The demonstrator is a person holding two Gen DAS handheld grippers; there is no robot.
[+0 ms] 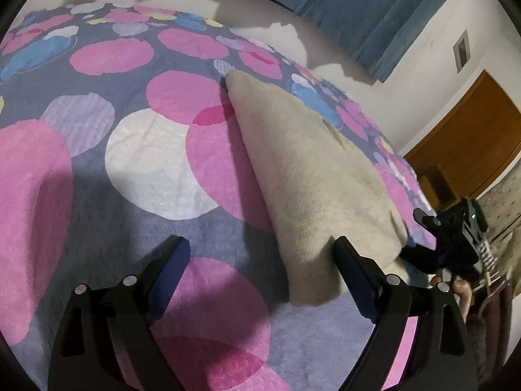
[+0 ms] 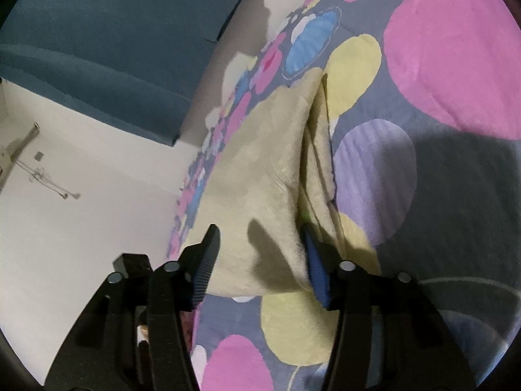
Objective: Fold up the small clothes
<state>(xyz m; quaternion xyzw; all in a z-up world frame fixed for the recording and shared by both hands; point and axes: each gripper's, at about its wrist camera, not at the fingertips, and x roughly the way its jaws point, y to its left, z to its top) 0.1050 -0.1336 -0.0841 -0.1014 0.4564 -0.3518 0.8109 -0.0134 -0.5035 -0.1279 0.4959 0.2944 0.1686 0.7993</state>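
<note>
On the polka-dot bedspread point(image 1: 156, 163), a beige folded cloth point(image 1: 312, 169) is lying soft and limp. Both the left gripper point(image 1: 260, 254) and right gripper point(image 2: 260, 244) are hovering with jaws apart, straddling its near edge; pinching the layered corner looks best.

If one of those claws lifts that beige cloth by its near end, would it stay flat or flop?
Probably flop: the beige cloth is soft knit, already folded in sagging layers. It looks light and should drape from the right gripper, whose open fingers straddle its near end. The fuzzy bedspread may drag on it.
</note>
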